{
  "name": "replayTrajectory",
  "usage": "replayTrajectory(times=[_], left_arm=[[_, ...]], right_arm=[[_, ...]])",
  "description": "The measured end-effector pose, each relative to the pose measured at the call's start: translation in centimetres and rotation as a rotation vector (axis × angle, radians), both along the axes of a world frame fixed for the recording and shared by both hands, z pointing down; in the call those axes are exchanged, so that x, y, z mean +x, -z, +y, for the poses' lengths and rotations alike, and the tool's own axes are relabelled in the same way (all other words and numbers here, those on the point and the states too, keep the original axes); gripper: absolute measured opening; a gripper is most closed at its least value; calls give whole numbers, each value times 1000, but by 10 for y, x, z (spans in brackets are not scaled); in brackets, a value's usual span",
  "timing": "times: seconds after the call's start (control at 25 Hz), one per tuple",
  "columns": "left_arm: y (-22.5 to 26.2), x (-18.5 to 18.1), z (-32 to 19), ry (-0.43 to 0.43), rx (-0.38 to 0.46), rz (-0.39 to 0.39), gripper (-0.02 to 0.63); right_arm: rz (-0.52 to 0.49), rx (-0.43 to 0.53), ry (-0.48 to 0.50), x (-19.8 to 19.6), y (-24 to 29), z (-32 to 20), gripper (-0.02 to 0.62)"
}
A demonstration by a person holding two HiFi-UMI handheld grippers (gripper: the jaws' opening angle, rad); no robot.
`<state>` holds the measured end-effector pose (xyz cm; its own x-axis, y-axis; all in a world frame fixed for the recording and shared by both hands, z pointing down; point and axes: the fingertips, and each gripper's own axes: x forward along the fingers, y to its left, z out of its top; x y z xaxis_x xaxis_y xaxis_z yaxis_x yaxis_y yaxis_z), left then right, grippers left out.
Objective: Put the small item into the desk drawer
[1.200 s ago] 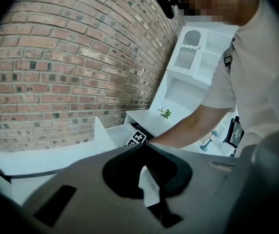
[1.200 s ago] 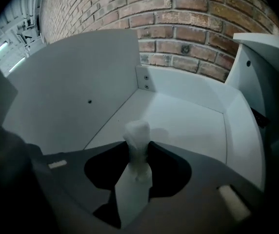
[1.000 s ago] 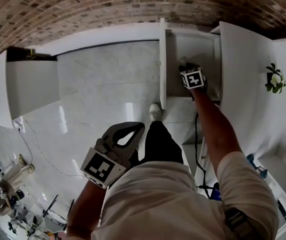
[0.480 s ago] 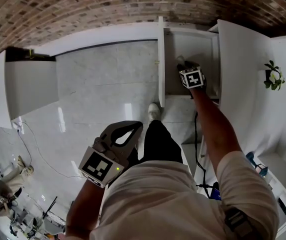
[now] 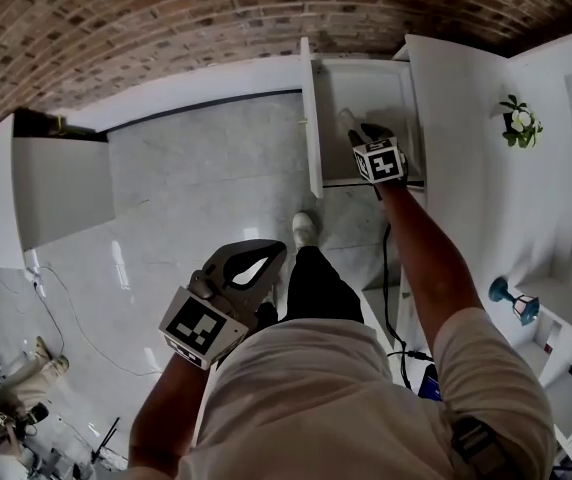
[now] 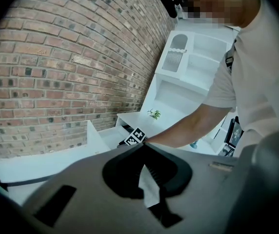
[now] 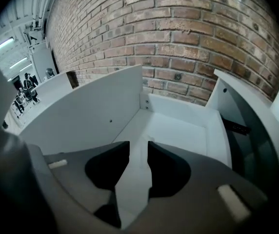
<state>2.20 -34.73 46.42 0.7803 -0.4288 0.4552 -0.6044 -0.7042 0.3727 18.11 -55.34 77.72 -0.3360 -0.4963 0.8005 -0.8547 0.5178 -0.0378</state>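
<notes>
Since the earlier frames the right tongs (image 7: 138,144) have lifted off the floor of the open desk drawer (image 7: 178,123) and no longer hold the small item. Their jaws stand apart, having just been closing a little, with nothing between them. The small item cannot be picked out against the white drawer floor. The left tongs (image 6: 144,147) are closed and empty, held over the room floor (image 5: 196,208), well apart from the drawer.

No legible text, labels, numbers or signs.
</notes>
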Motion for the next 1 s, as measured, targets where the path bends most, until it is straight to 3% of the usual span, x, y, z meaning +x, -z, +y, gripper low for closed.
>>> replayTrajectory(times=[0.2, 0.48, 1.0], left_arm=[[11, -4, 28, -32, 26, 11, 3], [25, -21, 68, -65, 69, 18, 3], [34, -60, 134, -79, 113, 38, 3]], right_arm=[[1, 65, -13, 0, 36, 29, 63], [-27, 102, -36, -8, 75, 88, 11], [-157, 153, -4, -59, 153, 210, 11]])
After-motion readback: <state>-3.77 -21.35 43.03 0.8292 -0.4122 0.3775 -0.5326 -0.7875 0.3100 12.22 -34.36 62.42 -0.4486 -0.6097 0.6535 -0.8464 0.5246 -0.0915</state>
